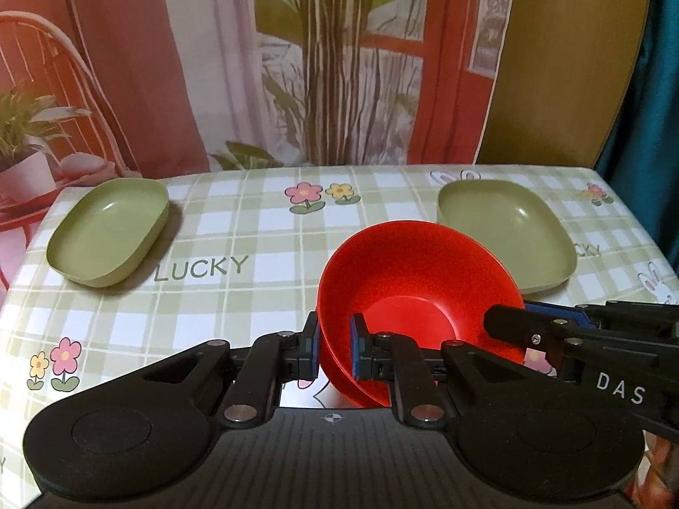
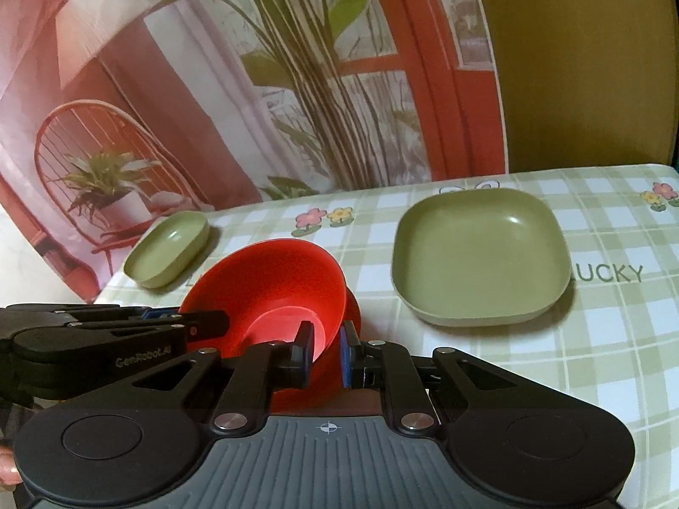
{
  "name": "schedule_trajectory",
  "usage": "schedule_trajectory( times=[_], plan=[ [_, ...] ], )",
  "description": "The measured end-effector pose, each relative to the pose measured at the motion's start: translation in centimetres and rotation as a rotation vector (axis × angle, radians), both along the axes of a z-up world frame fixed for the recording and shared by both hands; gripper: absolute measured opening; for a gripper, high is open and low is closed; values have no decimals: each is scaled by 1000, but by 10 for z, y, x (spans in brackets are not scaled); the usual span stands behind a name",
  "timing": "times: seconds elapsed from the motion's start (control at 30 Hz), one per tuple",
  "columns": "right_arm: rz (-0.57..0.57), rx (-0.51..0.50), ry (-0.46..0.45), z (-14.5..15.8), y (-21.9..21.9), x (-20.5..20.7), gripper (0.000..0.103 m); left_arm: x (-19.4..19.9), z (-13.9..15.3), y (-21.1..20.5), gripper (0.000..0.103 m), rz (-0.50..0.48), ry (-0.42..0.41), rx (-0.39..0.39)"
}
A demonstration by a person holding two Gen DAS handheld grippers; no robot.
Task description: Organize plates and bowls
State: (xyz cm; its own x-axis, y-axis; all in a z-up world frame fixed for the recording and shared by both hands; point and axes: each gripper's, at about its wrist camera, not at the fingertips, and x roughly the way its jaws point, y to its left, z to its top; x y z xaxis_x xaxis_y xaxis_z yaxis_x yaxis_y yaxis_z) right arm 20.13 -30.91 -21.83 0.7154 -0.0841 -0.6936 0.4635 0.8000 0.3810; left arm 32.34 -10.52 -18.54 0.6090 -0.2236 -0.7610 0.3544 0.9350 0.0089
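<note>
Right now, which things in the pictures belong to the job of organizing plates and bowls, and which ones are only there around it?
Part of the job:
- red bowl, gripped on its rim by the left gripper and the right gripper
- larger green plate
- smaller green dish

Only lying about:
- checked tablecloth with flowers
- printed backdrop behind the table

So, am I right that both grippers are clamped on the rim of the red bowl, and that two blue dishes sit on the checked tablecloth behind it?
Nearly: the dishes are green, not blue. The left wrist view shows one green dish at the far left and the other green dish at the far right of the tablecloth. The rest stands: the left gripper and right gripper both clamp the red bowl by its rim.
</note>
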Motion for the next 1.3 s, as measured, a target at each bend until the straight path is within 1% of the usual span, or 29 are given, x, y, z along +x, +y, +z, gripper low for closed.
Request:
schedule_trajectory(
  times=[0.27, 0.37, 0.5, 0.7, 0.77, 0.8, 1.0, 1.17, 1.3],
  plan=[
    [2, -19, 31, -6, -1, 5, 15, 7, -10, 0, 15, 11, 5, 25],
    [-3, -33, 38, -4, -2, 3, 17, 8, -10, 2, 15, 19, 7, 14],
    [-7, -48, 32, 3, -5, -6, 18, 1, -1, 5, 16, 25, -2, -7],
    [17, -81, 27, 17, 1, -33, 18, -29, 16, 7, 22, 15, -5, -83],
    [22, -90, 23, 22, 3, -44, 18, -43, 21, 6, 33, 1, -9, -102],
    [24, -94, 21, 25, 5, -51, 18, -51, 23, 5, 35, -9, -12, -113],
    [20, -121, 24, 34, 11, -90, 18, -86, 27, 0, 36, -61, -9, -163],
    [19, -132, 57, 34, 19, -114, 18, -104, 19, -10, 36, -116, 10, -148],
    [13, -106, 83, 24, 23, -129, 19, -110, 10, -14, 36, -127, 37, -131]
  ],
)
